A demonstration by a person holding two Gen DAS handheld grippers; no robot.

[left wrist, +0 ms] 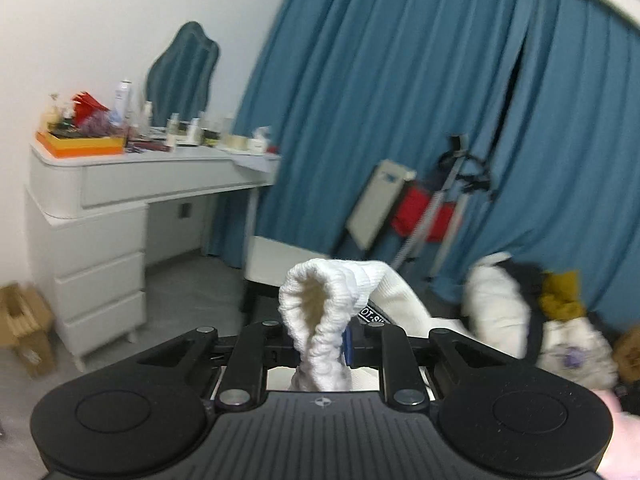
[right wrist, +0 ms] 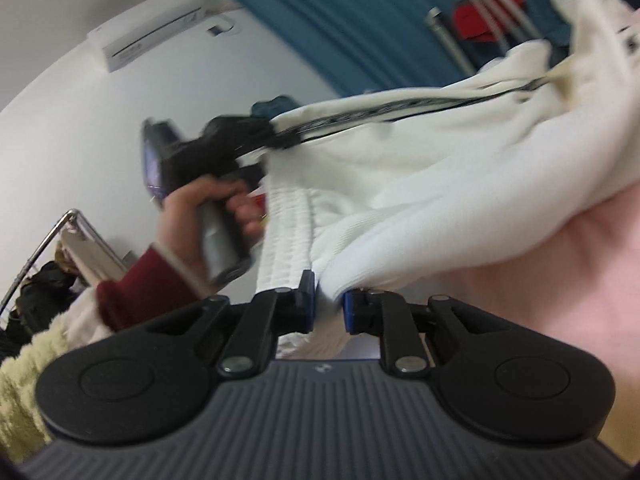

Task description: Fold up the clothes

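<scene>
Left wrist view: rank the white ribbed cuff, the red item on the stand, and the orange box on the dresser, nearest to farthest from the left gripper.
1. White ribbed cuff, clamped in the left gripper.
2. Red item, ahead to the right, before the curtain.
3. Orange box, far left on the dresser.

Blue curtains [left wrist: 400,100] are hanging beside a white wall [left wrist: 100,20]; a cluttered white dressing table [left wrist: 120,184] is standing on grey floor [left wrist: 192,296].

White ribbed garment [left wrist: 320,312], teal curtains [left wrist: 400,100], maroon sleeve [right wrist: 140,284], orange box [left wrist: 80,146]
</scene>
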